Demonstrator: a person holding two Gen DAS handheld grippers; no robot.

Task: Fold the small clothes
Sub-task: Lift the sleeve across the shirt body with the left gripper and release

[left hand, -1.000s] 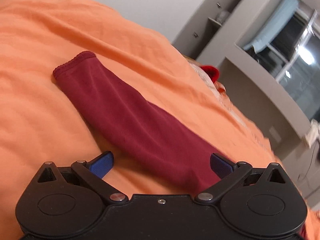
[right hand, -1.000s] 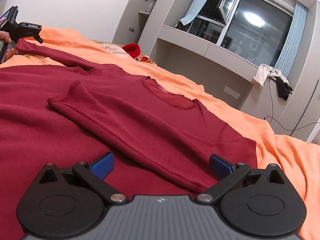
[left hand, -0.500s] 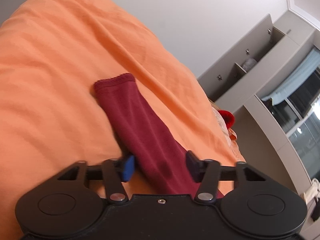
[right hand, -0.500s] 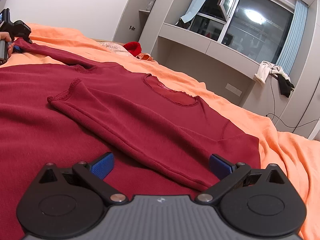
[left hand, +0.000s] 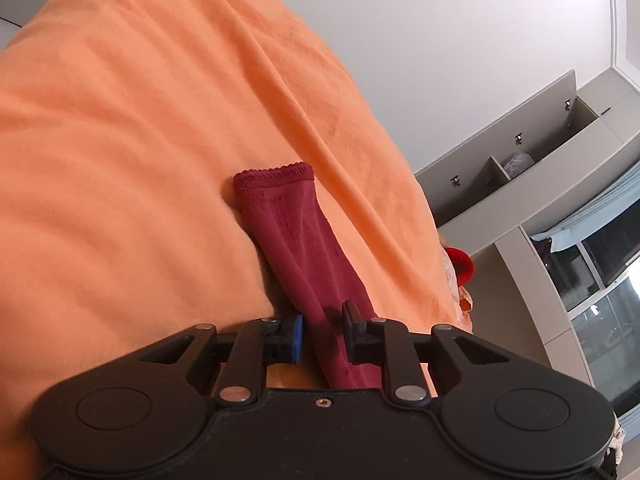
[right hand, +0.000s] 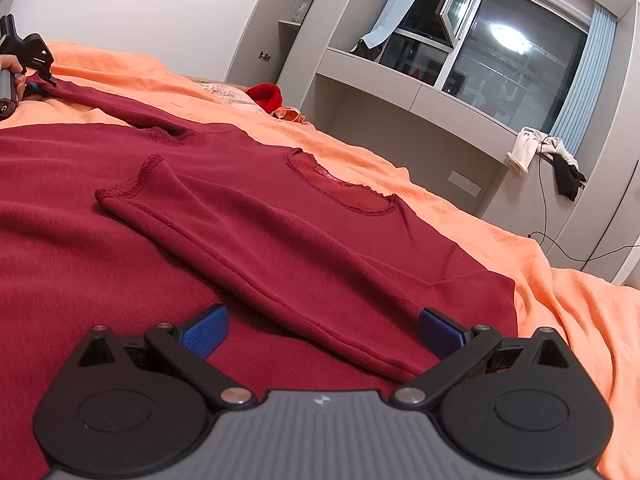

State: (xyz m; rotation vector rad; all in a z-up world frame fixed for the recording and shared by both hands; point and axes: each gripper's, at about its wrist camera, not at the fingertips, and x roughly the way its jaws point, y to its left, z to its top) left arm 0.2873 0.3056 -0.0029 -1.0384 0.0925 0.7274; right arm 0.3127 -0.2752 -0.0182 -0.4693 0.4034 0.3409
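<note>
A dark red long-sleeved top lies spread on an orange bedspread. Its near sleeve is folded across the chest. Its far sleeve lies stretched out, cuff away from me. My left gripper has its blue pads closed in on that sleeve, pinching it partway along. In the right wrist view the left gripper shows at the far left, at the sleeve end. My right gripper is open and empty, low over the folded sleeve's shoulder end.
Grey built-in shelves and a window ledge stand beyond the bed. A red item and a patterned cloth lie at the bed's far edge. Clothes and a cable hang at the right. Bare orange bedspread lies beyond the sleeve.
My left gripper has moved along the far sleeve toward its cuff and closed from wide open onto the sleeve. My right gripper has hardly moved and stays open.
</note>
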